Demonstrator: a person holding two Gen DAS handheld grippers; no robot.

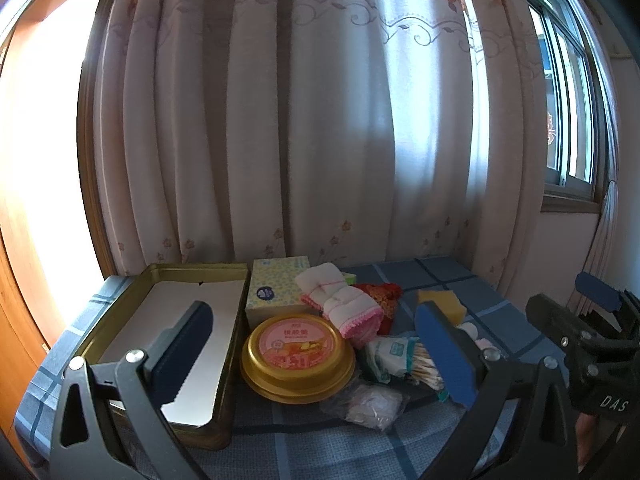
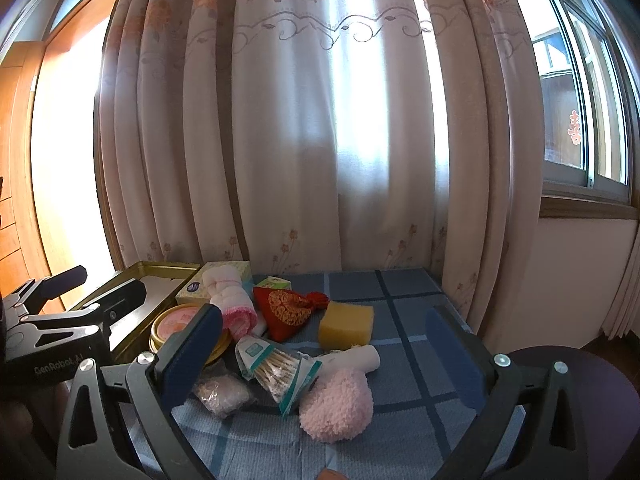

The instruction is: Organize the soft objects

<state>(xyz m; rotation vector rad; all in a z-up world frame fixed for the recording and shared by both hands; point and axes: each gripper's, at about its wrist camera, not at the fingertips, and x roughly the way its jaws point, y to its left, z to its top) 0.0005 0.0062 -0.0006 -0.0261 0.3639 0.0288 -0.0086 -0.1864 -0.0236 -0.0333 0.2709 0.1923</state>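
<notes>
The left claw is hovering with its fingers spread wide, gripping nothing, over the counter covered in blue checked cloth. The right claw is likewise hanging spread apart and empty above the same surface.

Between the right claw's fingers a fluffy pink mitt is lying near the front, its white cuff pointing toward a yellow sponge. Just beside the sponge a red embroidered pouch is resting, and touching that a rolled white towel with pink trim is leaning on a yellow tissue box. In front of the pouch a packet of cotton swabs is sitting against the mitt, with a small clear plastic bag of pale contents beside it.

A round gold container with a pink lid is sitting in front of the tissue box, touching an open gold tin box at the left, whose white liner is showing. The left claw's left finger is overlapping this tin in its own view.

Behind the counter a flowered curtain is hanging, with a window to the right
</notes>
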